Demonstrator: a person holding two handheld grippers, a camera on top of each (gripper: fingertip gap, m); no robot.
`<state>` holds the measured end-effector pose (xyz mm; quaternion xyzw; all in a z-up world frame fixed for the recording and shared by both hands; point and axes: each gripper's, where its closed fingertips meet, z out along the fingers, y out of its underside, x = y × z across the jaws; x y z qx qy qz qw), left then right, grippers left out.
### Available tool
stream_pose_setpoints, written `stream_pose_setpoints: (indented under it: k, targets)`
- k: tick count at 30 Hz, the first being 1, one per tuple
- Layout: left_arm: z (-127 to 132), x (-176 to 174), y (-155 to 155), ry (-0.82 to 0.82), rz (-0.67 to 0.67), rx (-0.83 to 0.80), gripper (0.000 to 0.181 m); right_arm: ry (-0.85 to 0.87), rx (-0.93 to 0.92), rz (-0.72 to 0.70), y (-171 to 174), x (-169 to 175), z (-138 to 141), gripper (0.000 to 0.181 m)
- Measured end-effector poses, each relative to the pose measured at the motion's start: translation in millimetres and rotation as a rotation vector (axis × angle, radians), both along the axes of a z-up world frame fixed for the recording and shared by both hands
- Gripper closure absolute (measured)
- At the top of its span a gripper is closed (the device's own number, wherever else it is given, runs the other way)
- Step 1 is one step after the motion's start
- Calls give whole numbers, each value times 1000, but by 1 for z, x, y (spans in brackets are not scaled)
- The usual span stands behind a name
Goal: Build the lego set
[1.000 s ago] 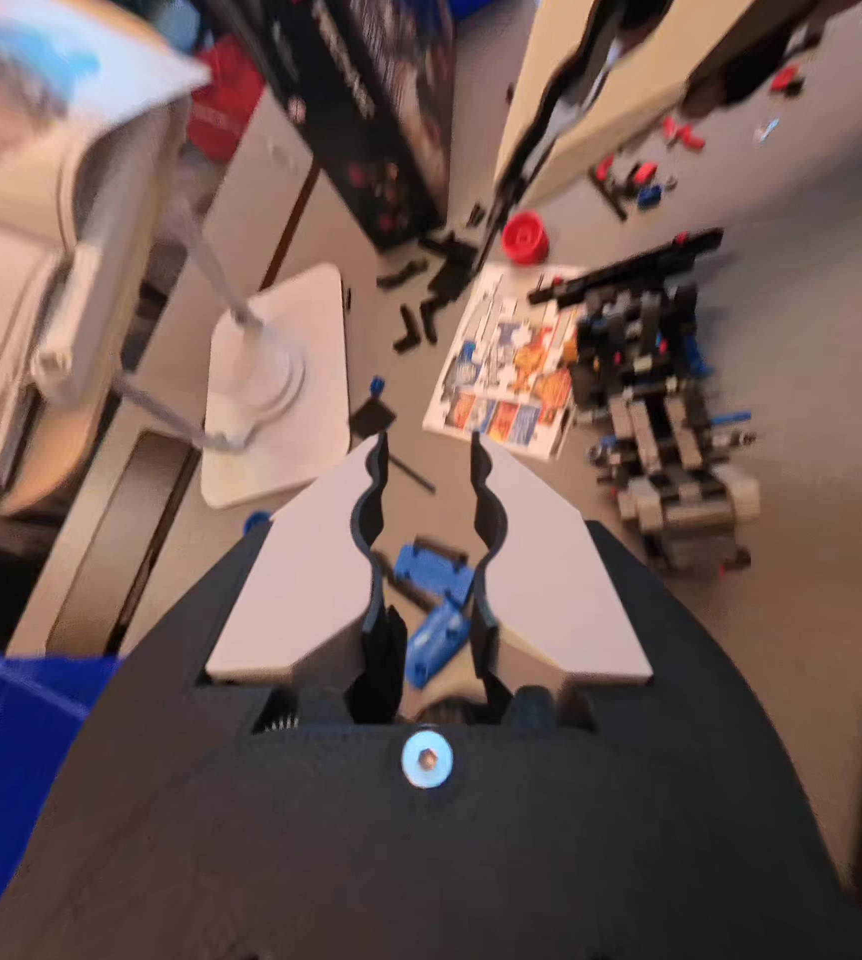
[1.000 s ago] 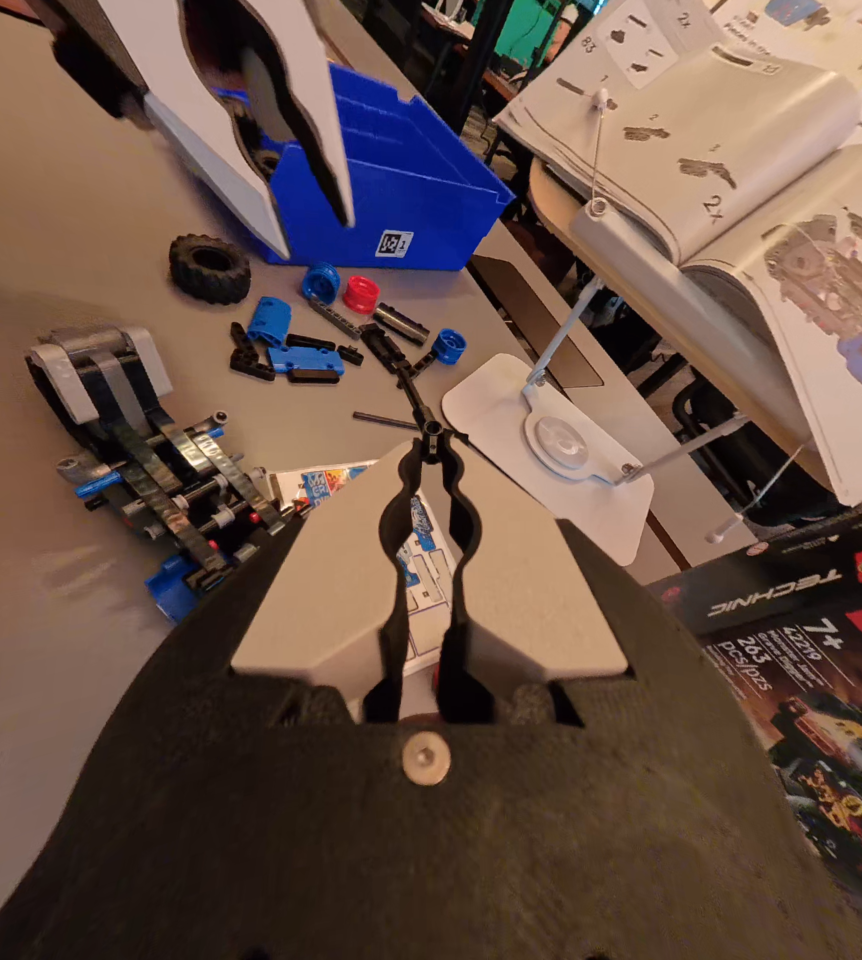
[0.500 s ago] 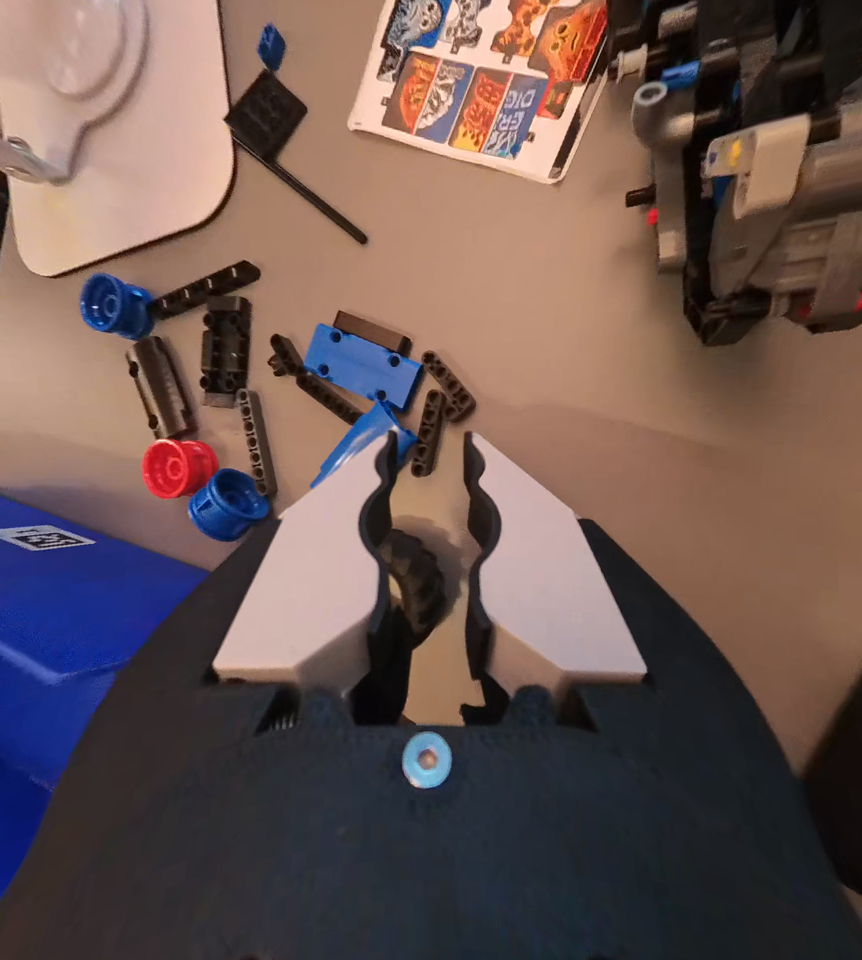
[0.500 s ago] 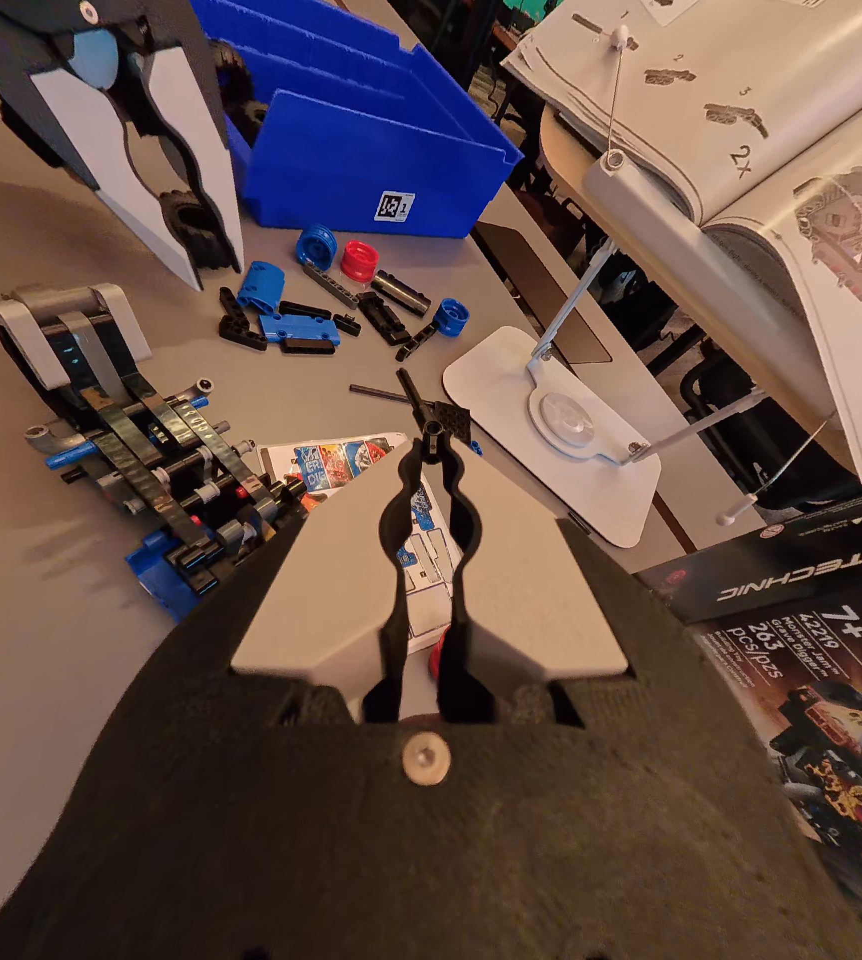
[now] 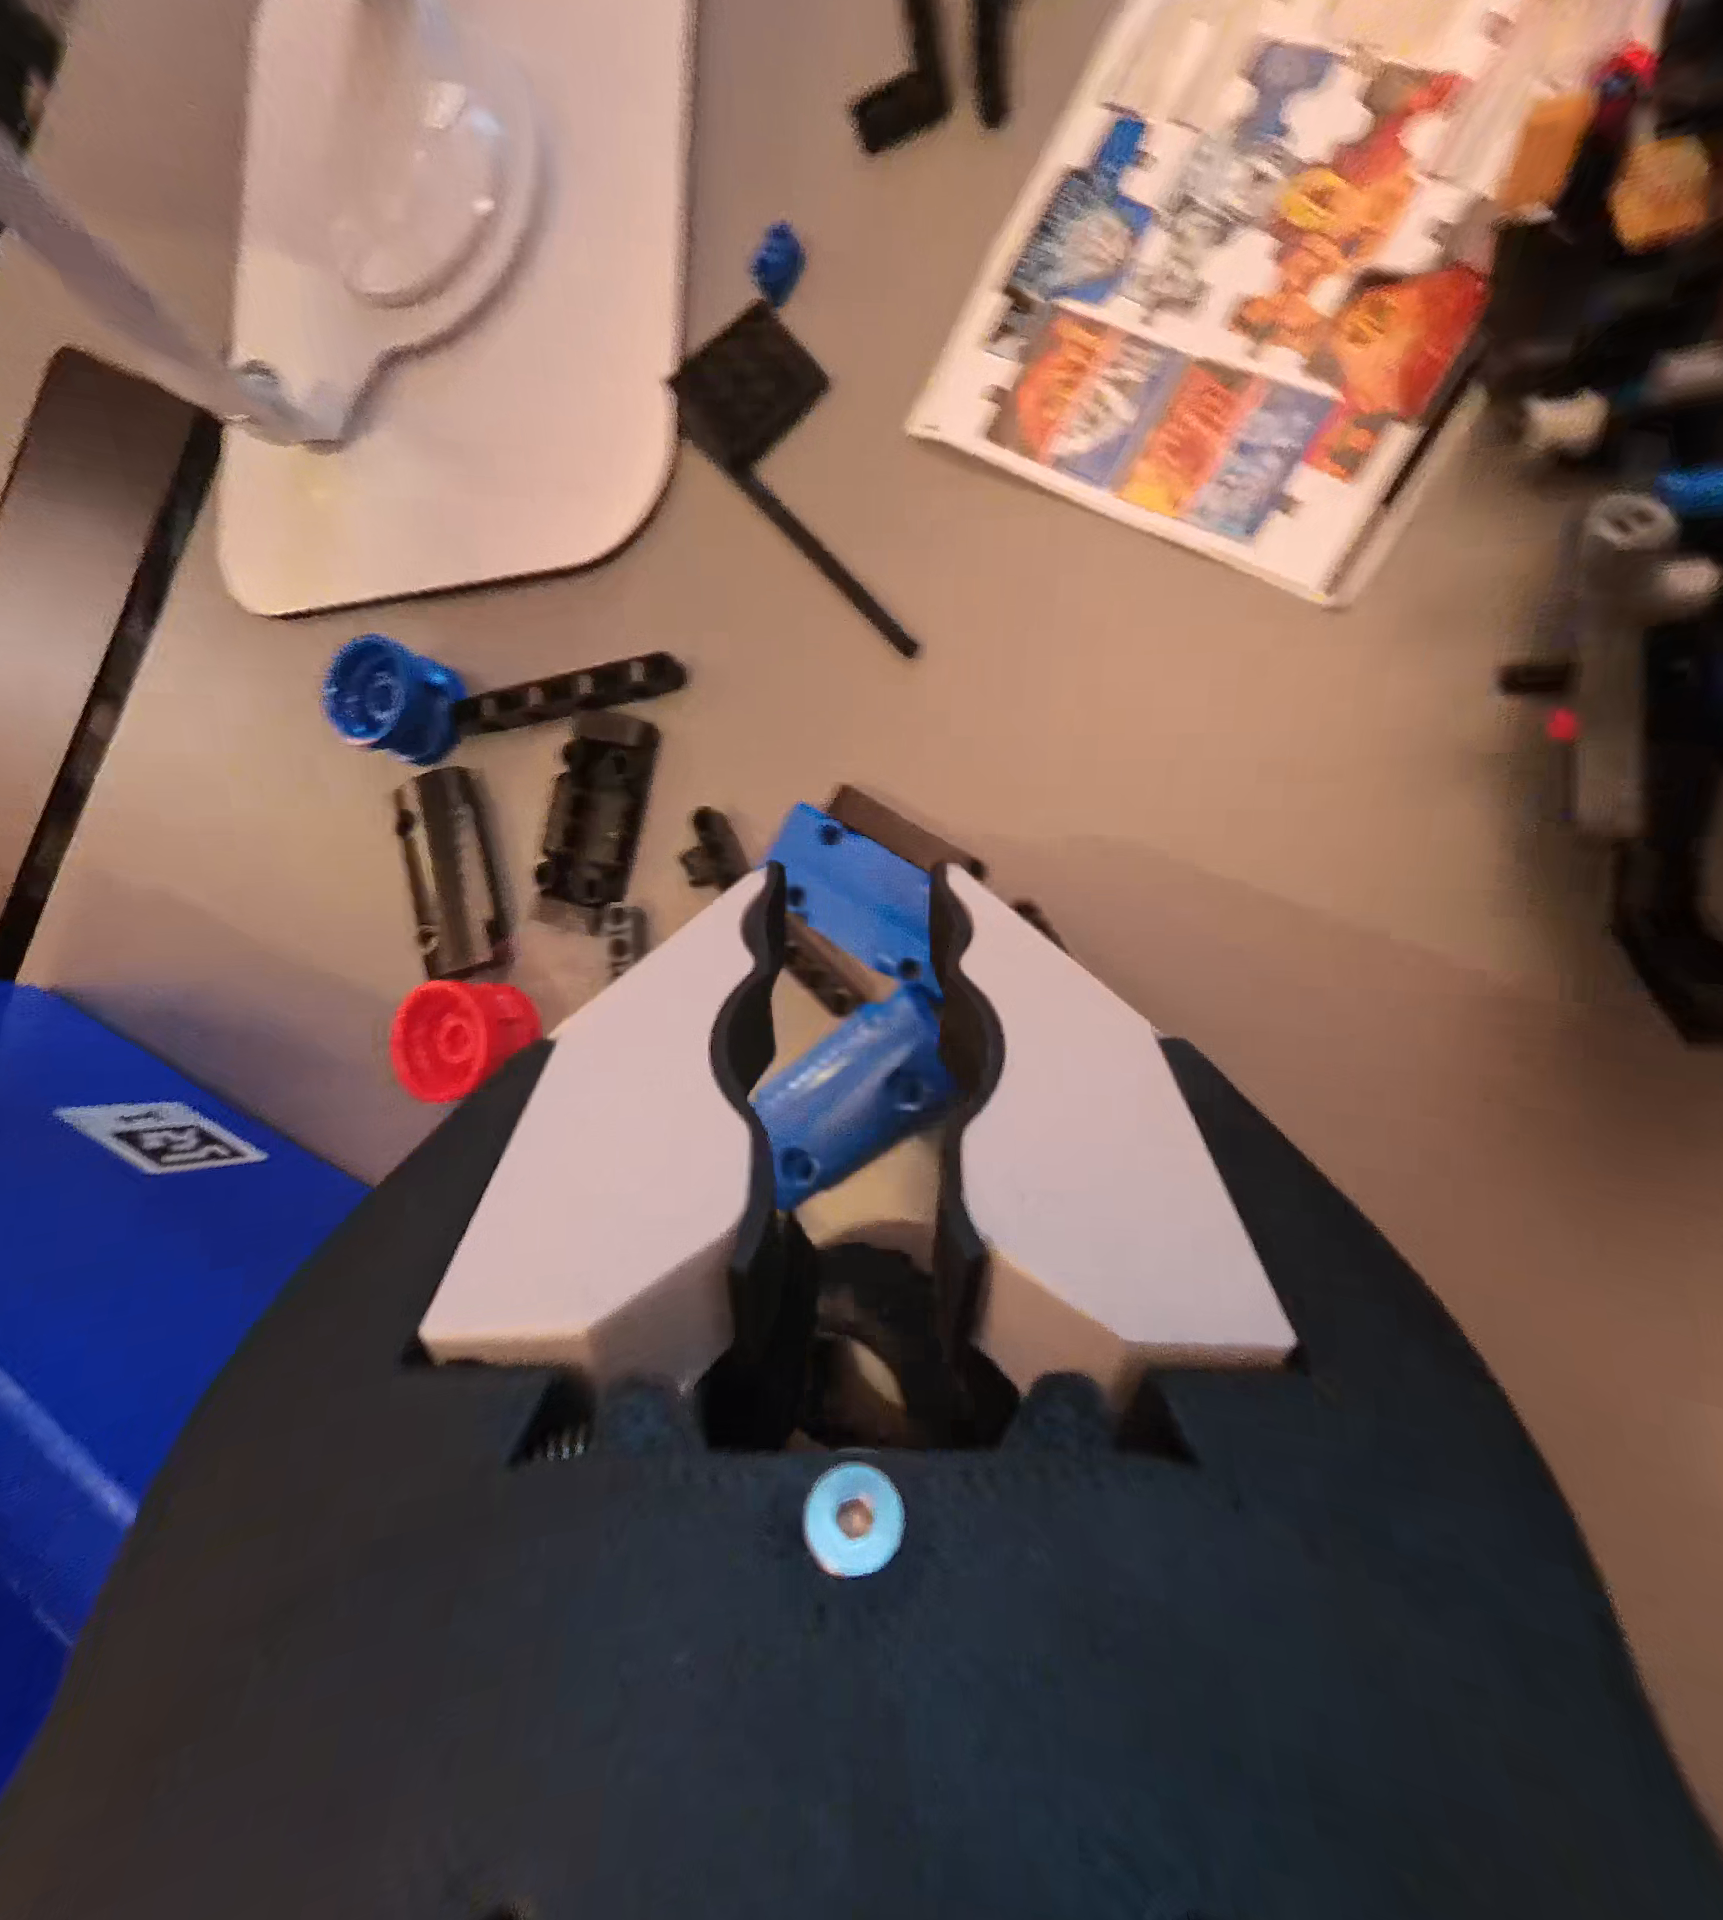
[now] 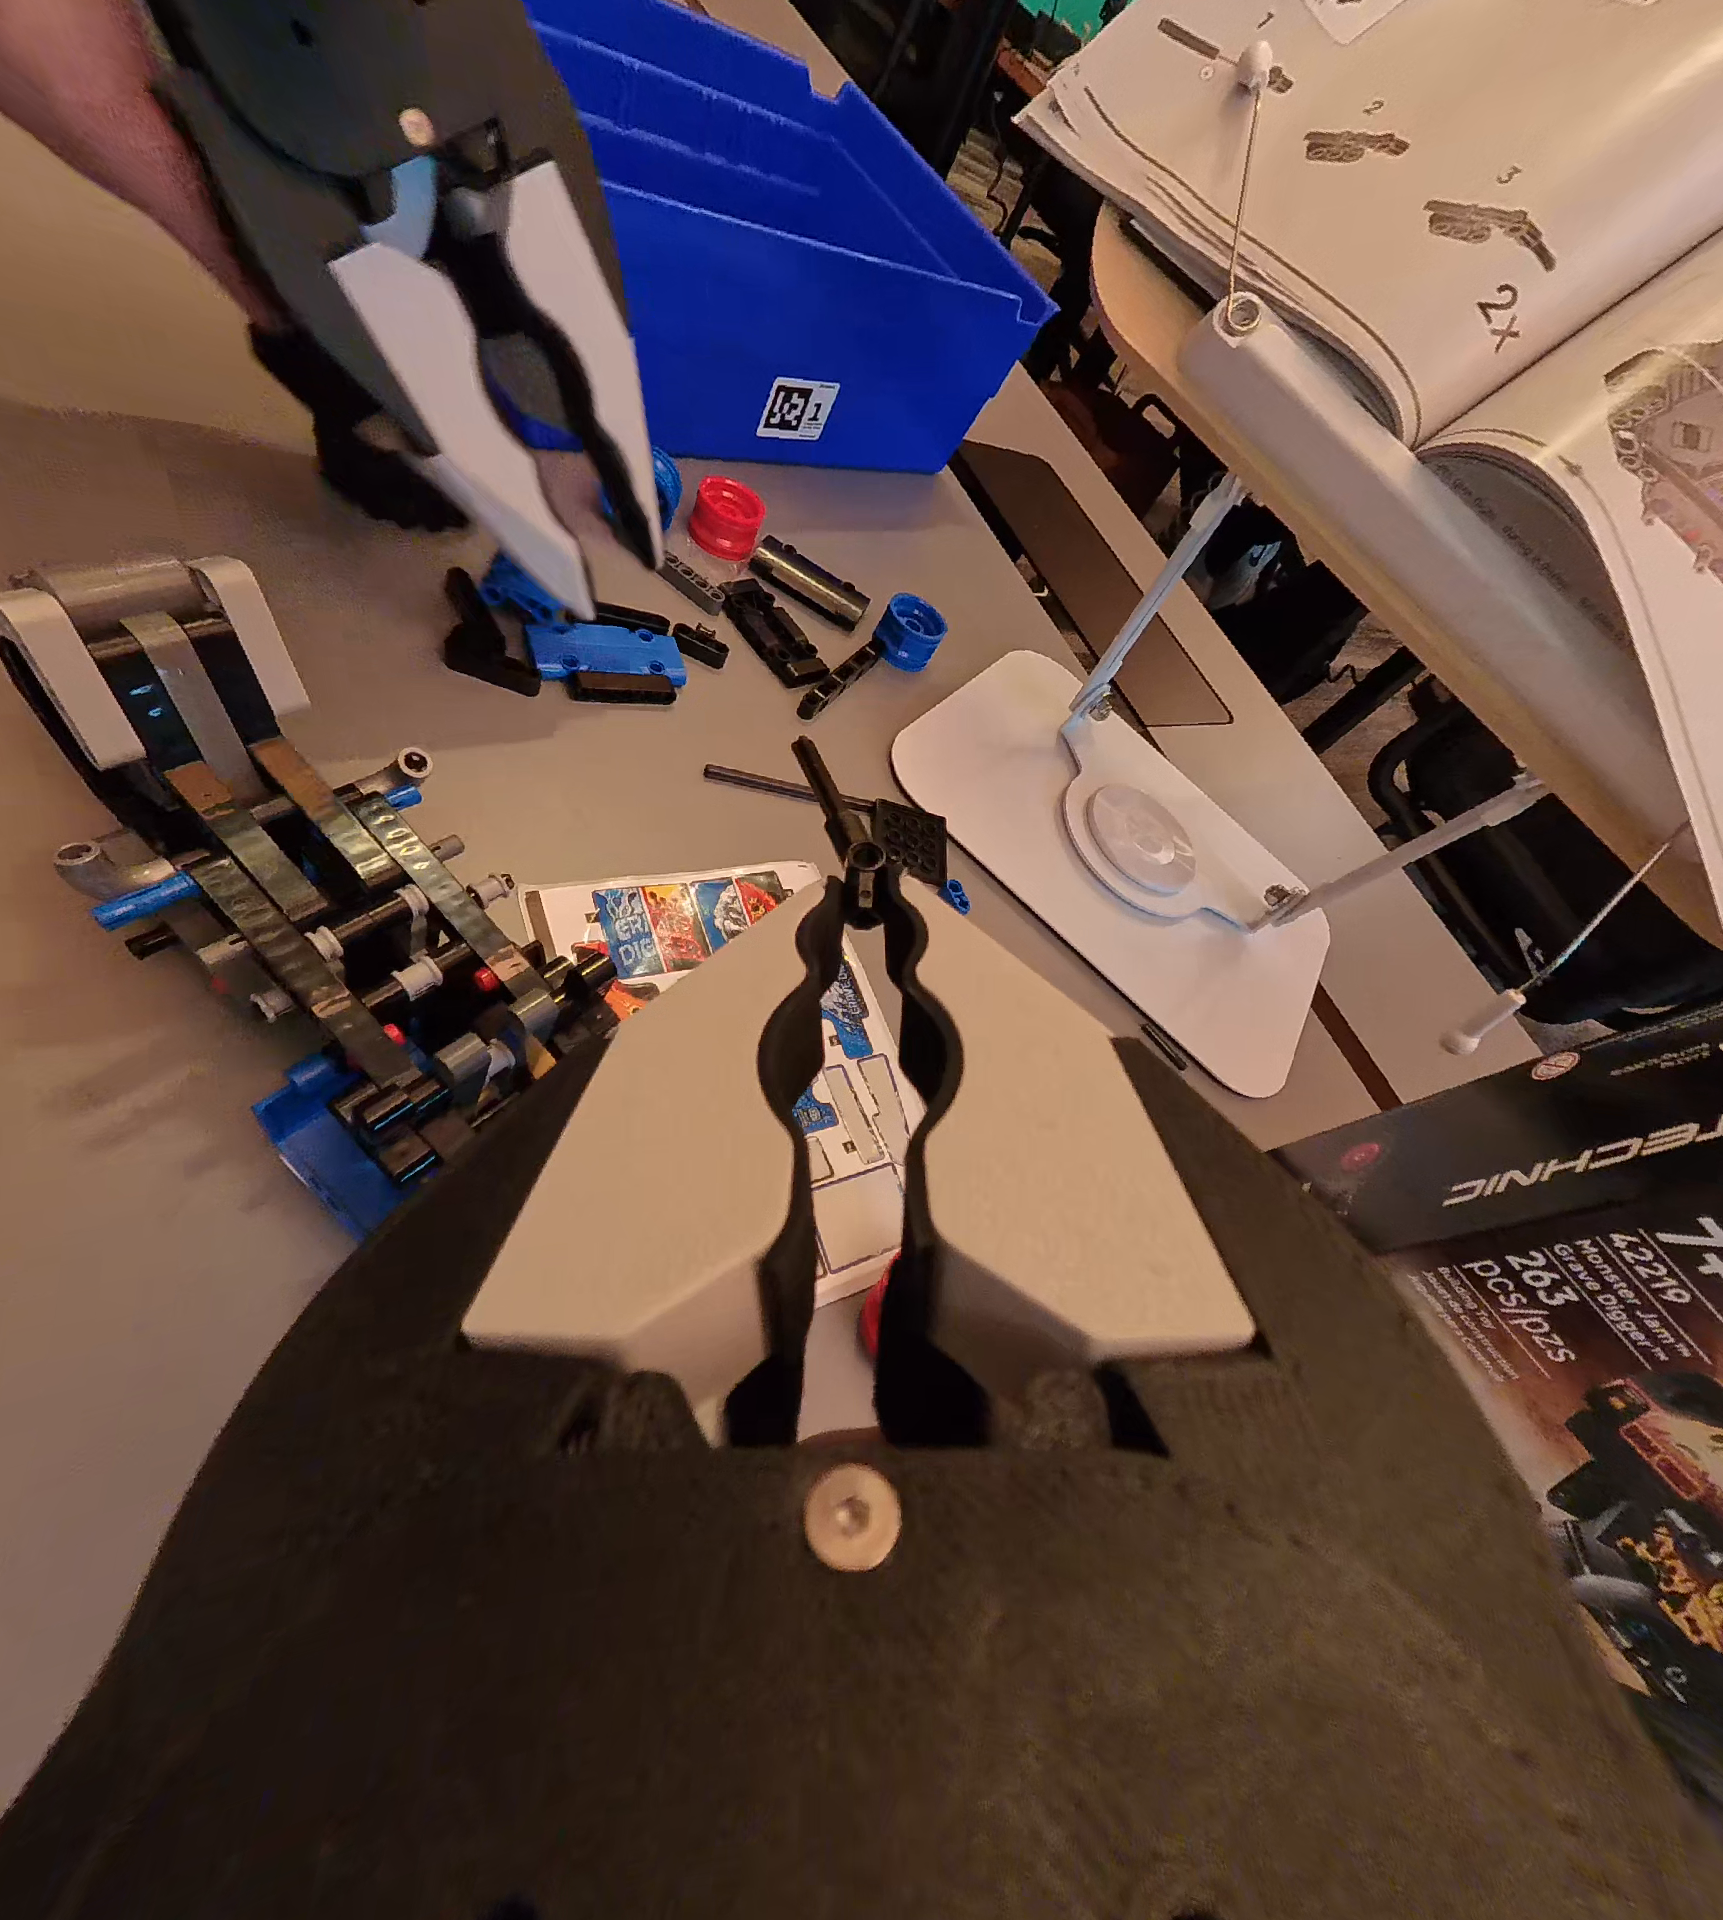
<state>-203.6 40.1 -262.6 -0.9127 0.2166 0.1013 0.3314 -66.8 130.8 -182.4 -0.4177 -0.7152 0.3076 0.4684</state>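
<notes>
Left fingers [image 5: 857, 883] lowered — blue piece [image 5: 852, 1101] between

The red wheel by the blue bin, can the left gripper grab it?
Probably yes. The red wheel lies in the open beside the left gripper, whose jaws are open and empty, nothing between them.

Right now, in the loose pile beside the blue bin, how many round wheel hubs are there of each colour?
Blue hubs: 2, one partly hidden by the left gripper
Red hub: 1
Total: 3
</notes>
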Motion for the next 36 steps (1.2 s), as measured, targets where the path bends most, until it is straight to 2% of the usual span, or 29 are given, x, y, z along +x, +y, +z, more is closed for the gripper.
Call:
stream_pose_setpoints:
  k: [3,8,12,18,24,28,36]
  targets:
    - [-1,-17,13,-74,101,-23,154,-2,3,3,-1,0,-1,176]
    - [-18,-32,29,-42,164,-82,161,3,1,3,-1,0,1,176]
    - [-29,-44,30,-23,226,-122,163,3,2,7,-2,0,1,176]
    - [-31,-43,30,-79,241,-135,167,6,1,8,-2,0,2,176]
    - [-30,-42,31,-41,217,-109,168,10,-2,7,-2,0,2,176]
    - [-15,-34,34,-17,168,-15,168,20,-6,6,-2,0,5,176]
    - [52,9,48,191,-18,272,168,83,-16,-6,-3,-1,18,176]
